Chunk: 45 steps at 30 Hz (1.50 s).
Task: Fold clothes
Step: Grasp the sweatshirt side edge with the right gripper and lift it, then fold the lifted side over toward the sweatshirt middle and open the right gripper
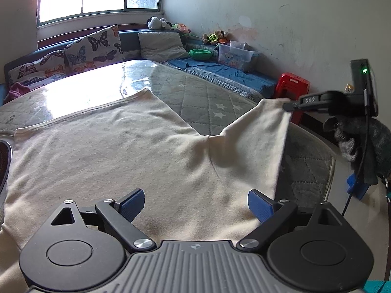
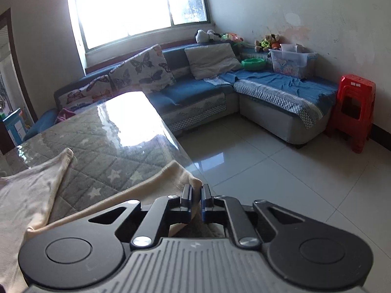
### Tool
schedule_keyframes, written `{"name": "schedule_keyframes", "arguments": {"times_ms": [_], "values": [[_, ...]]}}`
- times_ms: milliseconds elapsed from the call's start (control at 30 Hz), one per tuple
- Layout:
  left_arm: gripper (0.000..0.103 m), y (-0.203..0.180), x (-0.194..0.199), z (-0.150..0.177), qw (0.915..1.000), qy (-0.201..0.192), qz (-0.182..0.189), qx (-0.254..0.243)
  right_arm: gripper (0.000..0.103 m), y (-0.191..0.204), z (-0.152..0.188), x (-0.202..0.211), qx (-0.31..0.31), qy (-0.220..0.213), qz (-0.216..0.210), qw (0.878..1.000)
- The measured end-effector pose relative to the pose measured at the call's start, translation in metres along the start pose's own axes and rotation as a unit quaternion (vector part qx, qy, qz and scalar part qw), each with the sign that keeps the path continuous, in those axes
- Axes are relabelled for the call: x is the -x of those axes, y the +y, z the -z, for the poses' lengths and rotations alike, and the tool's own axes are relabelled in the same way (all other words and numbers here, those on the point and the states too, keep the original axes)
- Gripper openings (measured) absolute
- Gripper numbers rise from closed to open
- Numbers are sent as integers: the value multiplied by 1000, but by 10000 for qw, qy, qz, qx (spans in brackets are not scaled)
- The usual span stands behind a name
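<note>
Garment: one cream knit shirt (image 1: 117, 151) lies spread flat on my worktop (image 1: 202, 97), soft and matte, with its right sleeve lifted off the surface.
Worktop: a grey quilted cover with pale stars under a glossy clear sheet that throws back the window light (bright enough to wash out the far end).
My left claw (image 1: 195, 206): wide apart, two blue ribbed pads (image 1: 132, 205) low over the shirt's near edge, nothing pinched between them.
My right claw (image 2: 196, 199): drawn narrow, its two pads pressed on the cuff end of the raised cream sleeve (image 2: 193, 180); from the left wrist view it pulls that sleeve up to a peak at the right edge of the worktop.
Cushions: two butterfly-print cushions (image 2: 144, 70) and one plain pale cushion (image 2: 210, 59) lean on the blue corner sofa (image 2: 195, 90).
Green bowl (image 2: 253, 63): round, on the sofa; I cannot tell what is in it.
Clear plastic box (image 2: 292, 62): lidded, rectangular, with a cartoon bear on its front; its contents are too blurred to name.
Soft toys (image 2: 266, 40): a small heap behind the box (count unclear).
Red stools (image 2: 354, 107): moulded plastic, stacked by the wall on the tiled floor (image 2: 268, 171).
</note>
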<state>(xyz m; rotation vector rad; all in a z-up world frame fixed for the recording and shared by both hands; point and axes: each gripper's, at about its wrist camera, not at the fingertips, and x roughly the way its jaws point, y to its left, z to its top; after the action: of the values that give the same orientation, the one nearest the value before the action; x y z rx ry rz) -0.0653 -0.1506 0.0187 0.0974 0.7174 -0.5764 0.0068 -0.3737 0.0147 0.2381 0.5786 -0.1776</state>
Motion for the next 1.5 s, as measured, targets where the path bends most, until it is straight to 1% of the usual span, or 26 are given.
{"name": "schedule_keyframes", "arguments": {"times_ms": [67,167,300,433,533,633,700,800,900,1033,1200,1333,1433,1500], "values": [[93,-1,-3,0,10000,32,-20,-10,5,0,-6,10,31,-164,-67,9998],[94,-3,-8,2,10000,72,-29,-23,5,0,-10,20,73,-286,-187,9994],[94,-3,-5,2,10000,29,-51,-48,5,6,-6,18,233,-148,-197,9994],[94,6,8,-1,9998,-150,-121,25,5,16,-16,30,294,-308,-365,9984],[94,17,21,-2,9991,-320,-270,117,5,37,-33,51,545,-551,-613,9951],[94,32,33,1,9975,-450,-458,297,5,64,-45,69,866,-706,-983,9889],[94,43,41,5,9960,-516,-581,448,5,84,-51,81,1116,-773,-1245,9829],[94,59,54,12,9932,-610,-734,660,5,116,-54,92,1405,-758,-1655,9732],[94,70,67,22,9905,-723,-834,816,5,155,-54,98,1747,-676,-2048,9607],[94,84,84,36,9869,-835,-937,1017,5,204,-45,100,2138,-511,-2506,9428],[94,97,100,53,9822,-924,-1055,1249,5,260,-20,93,2544,-98,-2987,9198],[94,101,108,63,9798,-929,-1124,1371,5,296,10,82,2815,316,-3244,9025],[93,100,111,66,9797,-919,-1133,1377,5,311,29,74,2941,608,-3405,8910],[93,100,112,66,9801,-922,-1110,1363,9,315,38,72,3033,728,-3465,8847]]}}
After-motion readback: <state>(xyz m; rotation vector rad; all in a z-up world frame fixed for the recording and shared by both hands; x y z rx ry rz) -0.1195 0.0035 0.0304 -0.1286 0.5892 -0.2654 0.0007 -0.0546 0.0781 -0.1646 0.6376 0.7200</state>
